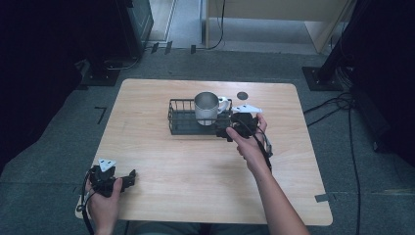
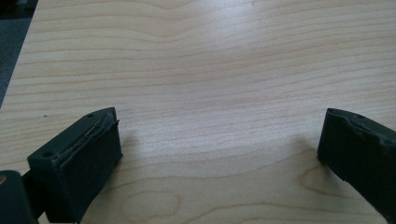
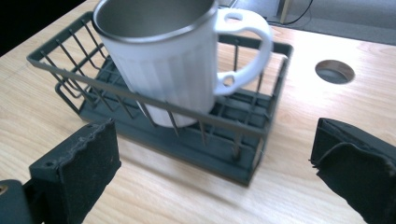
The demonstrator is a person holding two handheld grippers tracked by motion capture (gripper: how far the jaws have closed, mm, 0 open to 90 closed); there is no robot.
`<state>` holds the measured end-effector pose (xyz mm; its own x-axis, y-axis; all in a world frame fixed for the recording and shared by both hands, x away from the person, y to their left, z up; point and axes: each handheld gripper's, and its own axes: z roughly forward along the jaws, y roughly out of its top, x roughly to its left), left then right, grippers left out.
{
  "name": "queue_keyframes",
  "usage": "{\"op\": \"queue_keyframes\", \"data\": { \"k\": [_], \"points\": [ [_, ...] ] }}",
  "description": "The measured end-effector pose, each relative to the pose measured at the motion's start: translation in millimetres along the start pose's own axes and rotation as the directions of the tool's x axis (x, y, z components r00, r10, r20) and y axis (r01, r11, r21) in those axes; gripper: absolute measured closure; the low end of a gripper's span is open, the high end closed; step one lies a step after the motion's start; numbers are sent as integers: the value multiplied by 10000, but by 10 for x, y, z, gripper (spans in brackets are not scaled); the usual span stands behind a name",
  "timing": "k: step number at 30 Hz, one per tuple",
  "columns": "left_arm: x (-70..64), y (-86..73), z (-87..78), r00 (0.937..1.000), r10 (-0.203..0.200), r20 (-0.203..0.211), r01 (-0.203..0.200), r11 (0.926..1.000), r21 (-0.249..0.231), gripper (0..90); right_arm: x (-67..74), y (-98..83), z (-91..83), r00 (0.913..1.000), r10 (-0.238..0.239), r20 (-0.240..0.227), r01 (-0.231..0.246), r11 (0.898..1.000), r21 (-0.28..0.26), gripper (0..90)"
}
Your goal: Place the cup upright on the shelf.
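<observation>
A white ribbed mug with a metal inside stands upright in the right half of a dark wire basket at the table's middle back. Its handle points right. My right gripper sits just off the basket's near right corner, open, apart from the mug. In the right gripper view the mug and basket lie ahead of the wide-apart jaws, with nothing between them. My left gripper rests at the table's near left corner, open over bare wood.
The wooden table has a round cable hole behind the basket, which shows as a grey hole in the right gripper view. Cables and stand feet lie on the grey floor around the table.
</observation>
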<state>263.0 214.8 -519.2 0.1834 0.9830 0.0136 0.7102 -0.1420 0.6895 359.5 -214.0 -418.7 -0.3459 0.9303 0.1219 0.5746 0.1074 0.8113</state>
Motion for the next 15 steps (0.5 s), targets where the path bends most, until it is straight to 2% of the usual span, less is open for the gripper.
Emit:
{"op": "queue_keyframes", "data": {
  "k": [15],
  "points": [
    [0,-1,1,10000,3,-1,-3,10000,-7,0,-338,-448,-285,9986,219,474,-228,9996,191,8]
  ]
}}
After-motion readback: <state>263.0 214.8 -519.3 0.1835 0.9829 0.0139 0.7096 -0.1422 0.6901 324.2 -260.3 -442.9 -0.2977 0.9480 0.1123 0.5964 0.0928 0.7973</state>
